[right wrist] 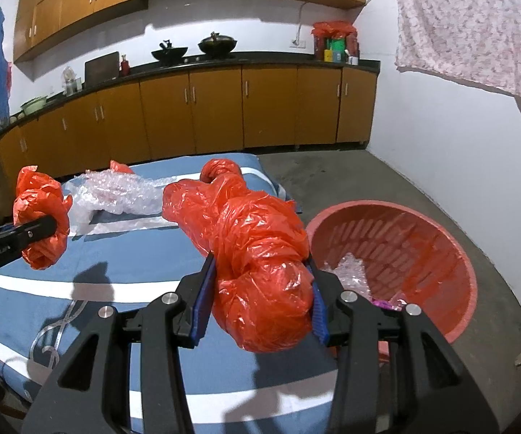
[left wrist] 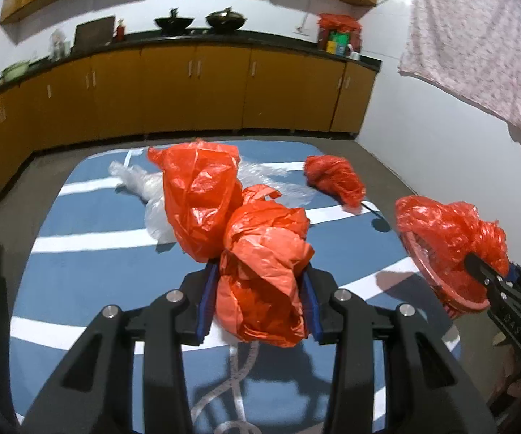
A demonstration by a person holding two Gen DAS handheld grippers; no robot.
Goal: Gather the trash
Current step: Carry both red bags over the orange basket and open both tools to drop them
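Kitchen setting: a run of orange-brown base cabinets [right wrist: 217, 108] under a black countertop [right wrist: 224, 61], with matching wall cabinets [right wrist: 79, 0] mounted above on a white wall [right wrist: 441, 137]. Two dark woks [right wrist: 195, 49] are seen on the counter. Grey concrete floor [right wrist: 332, 177] is noted; a pale floral cloth [right wrist: 477, 25] is hung at right.

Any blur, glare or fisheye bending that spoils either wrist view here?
Left wrist: counter bows strongly, edges soft, the held red bag sharp. Right wrist: crisper, glare specks on its red bag, hard gripper shadows on the blue cloth; red basket readable.
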